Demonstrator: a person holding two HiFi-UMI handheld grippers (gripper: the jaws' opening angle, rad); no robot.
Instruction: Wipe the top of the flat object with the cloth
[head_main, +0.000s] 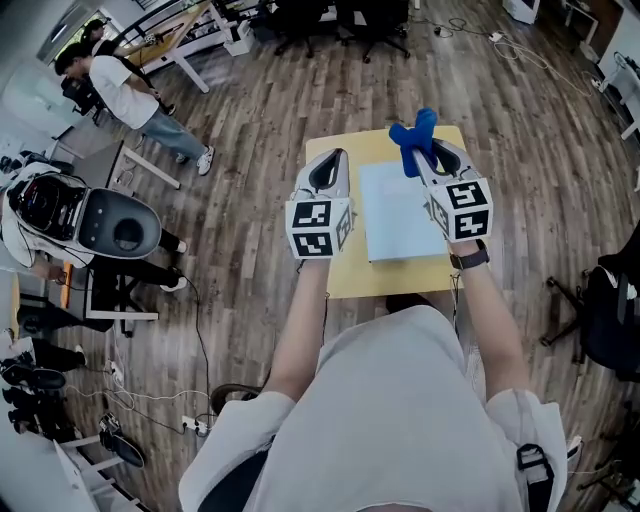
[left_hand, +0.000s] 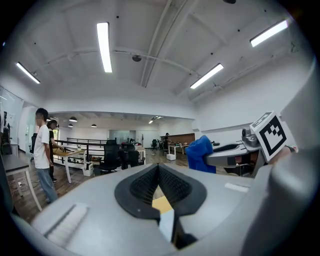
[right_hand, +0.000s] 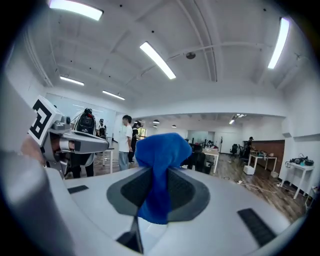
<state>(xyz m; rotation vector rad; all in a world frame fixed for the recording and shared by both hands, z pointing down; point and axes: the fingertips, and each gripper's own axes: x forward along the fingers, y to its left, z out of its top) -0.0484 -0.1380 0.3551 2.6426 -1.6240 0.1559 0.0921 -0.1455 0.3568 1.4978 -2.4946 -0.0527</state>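
A pale blue flat board (head_main: 398, 222) lies on a small yellow table (head_main: 341, 282) below both raised grippers. My right gripper (head_main: 432, 152) is shut on a blue cloth (head_main: 414, 137), which bunches above the jaws and hangs between the pads (right_hand: 159, 172). In the right gripper view the cloth (right_hand: 161, 150) hides the jaw tips. My left gripper (head_main: 329, 165) is held left of the board, shut with nothing between its pads (left_hand: 159, 169). From the left gripper view the cloth (left_hand: 199, 153) and the right gripper (left_hand: 235, 150) show at the right. Both grippers point out level over the room, above the board.
Two people (head_main: 120, 90) stand by desks at the upper left. A white and black machine (head_main: 95, 222) sits at the left, with cables on the wood floor (head_main: 240, 150). Black office chairs (head_main: 340, 20) stand at the far end; another chair (head_main: 610, 310) is at the right.
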